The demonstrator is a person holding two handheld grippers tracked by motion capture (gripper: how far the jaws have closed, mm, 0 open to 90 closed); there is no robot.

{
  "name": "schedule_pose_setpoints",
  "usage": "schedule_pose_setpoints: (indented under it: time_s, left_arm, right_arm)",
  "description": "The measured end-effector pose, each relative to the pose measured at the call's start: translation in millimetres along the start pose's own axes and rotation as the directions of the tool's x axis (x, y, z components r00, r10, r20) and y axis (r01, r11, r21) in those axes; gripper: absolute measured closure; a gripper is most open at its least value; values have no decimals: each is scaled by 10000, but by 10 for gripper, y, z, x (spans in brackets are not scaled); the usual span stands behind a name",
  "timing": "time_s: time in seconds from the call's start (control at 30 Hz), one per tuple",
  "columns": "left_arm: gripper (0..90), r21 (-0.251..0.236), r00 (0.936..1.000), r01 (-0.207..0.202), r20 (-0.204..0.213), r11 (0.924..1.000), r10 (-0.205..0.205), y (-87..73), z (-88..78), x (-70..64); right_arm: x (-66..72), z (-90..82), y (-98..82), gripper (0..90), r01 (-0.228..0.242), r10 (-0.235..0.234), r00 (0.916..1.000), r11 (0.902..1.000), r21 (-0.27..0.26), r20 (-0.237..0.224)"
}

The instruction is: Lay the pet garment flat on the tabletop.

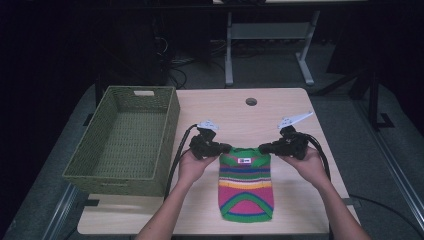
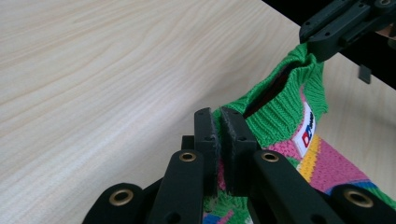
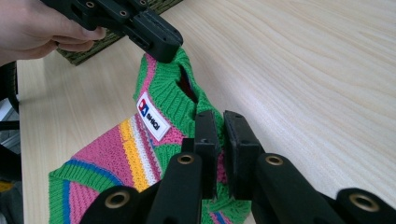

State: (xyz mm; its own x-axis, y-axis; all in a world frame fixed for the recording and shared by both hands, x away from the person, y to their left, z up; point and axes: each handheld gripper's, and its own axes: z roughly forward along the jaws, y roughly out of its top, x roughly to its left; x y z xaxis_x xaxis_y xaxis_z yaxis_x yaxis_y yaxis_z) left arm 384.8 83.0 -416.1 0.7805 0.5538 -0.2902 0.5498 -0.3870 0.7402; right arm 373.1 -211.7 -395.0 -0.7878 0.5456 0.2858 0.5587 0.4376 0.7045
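Small striped knit sweater [image 1: 246, 186] lies flat on the light wood table [image 1: 280, 107], near the front edge, right of centre. Long axis runs front to back: green ribbed collar at the far end, pointing away from the person; green hem nearest them. Bands of pink, yellow, blue and green cross it. A white label [image 3: 153, 116] sits just below the collar.

Left gripper [image 1: 223, 148] comes in from the left, jaws pointing right, clamped on the collar's left corner; in the left gripper view the two jaws are pressed close with green knit pinched between them. Left hand [image 1: 194, 165] grips the body from below, forearm rising from the bottom edge.

Right gripper [image 1: 264, 148] mirrors it, jaws pointing left, closed on the collar's right corner; the right gripper view shows fabric held between the jaws. Right hand [image 1: 308, 162] holds it, forearm angled in from the lower right.

The collar opening is stretched slightly between the two grips.

Green woven basket [image 1: 127, 137] stands at the table's left, apart from the sweater.
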Motion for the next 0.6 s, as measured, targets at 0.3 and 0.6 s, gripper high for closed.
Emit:
schedule_pose_setpoints:
  time_s: [0.3, 0.6]
  left_arm:
    - [853, -25, 9996, 239, -120, 9997, -239, -16, 86, 77]
    - [853, 48, 9989, 396, -241, 9992, -395, -28, 159, 134]
  right_arm:
    - [-66, 78, 8, 837, -189, 189, 9998, 9997, 134, -23]
    - [-200, 158, -2, 837, -550, 550, 9985, 9982, 243, -13]
